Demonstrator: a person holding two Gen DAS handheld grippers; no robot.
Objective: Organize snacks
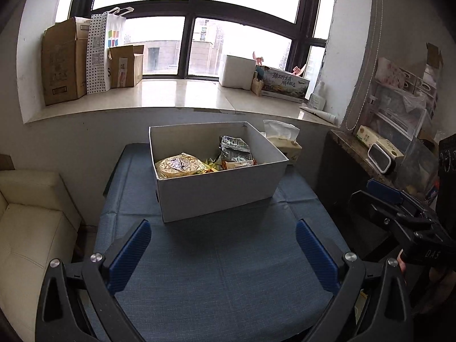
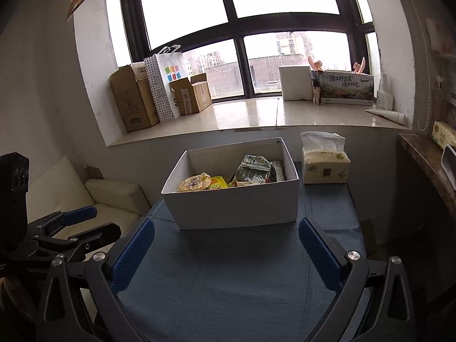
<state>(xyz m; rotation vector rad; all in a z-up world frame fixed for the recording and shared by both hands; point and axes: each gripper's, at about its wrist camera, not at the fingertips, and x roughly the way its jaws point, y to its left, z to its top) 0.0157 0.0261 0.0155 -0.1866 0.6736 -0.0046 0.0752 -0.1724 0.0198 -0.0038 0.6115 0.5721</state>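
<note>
A white cardboard box [image 1: 219, 191] stands on the blue tablecloth [image 1: 228, 270] and holds several snack packets: a yellow-gold bag [image 1: 179, 166], a silver-green packet [image 1: 235, 149] and smaller yellow ones. The box also shows in the right wrist view [image 2: 236, 208], with the yellow bag [image 2: 195, 183] and silver packet [image 2: 253, 168] inside. My left gripper [image 1: 223, 240] is open and empty, held above the cloth in front of the box. My right gripper [image 2: 226, 240] is open and empty, also in front of the box. Each gripper shows at the edge of the other's view.
A tissue pack [image 2: 325, 168] stands right of the box. A cream sofa [image 1: 31, 228] is on the left, a dark side counter [image 1: 367, 165] with clutter on the right. The window sill [image 1: 176, 94] behind carries cardboard boxes and a bag.
</note>
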